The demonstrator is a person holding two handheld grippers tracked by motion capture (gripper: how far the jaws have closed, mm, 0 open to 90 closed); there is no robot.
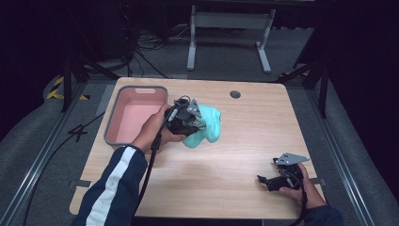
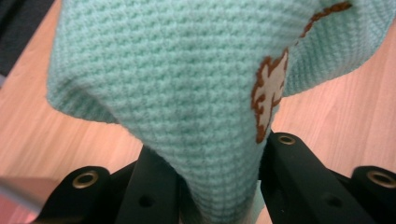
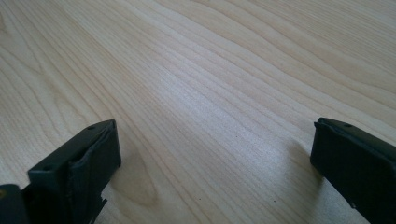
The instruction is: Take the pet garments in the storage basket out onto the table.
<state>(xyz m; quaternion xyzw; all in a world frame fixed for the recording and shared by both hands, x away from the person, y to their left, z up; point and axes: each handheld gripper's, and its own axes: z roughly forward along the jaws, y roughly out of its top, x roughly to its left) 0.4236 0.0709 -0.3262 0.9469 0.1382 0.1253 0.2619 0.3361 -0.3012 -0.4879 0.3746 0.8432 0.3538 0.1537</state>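
Left gripper (image 2: 217, 186) clamping mint-green knit garment (image 2: 177, 88), brown-edged cream motif

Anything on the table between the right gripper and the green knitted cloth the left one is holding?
No. In the high view, bare wooden table runs from the right gripper to the green knitted cloth.

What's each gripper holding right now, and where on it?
The left gripper is shut on a bunched fold of the mint knit garment, beside its brown and cream motif. The right gripper is open over bare table, holding nothing.
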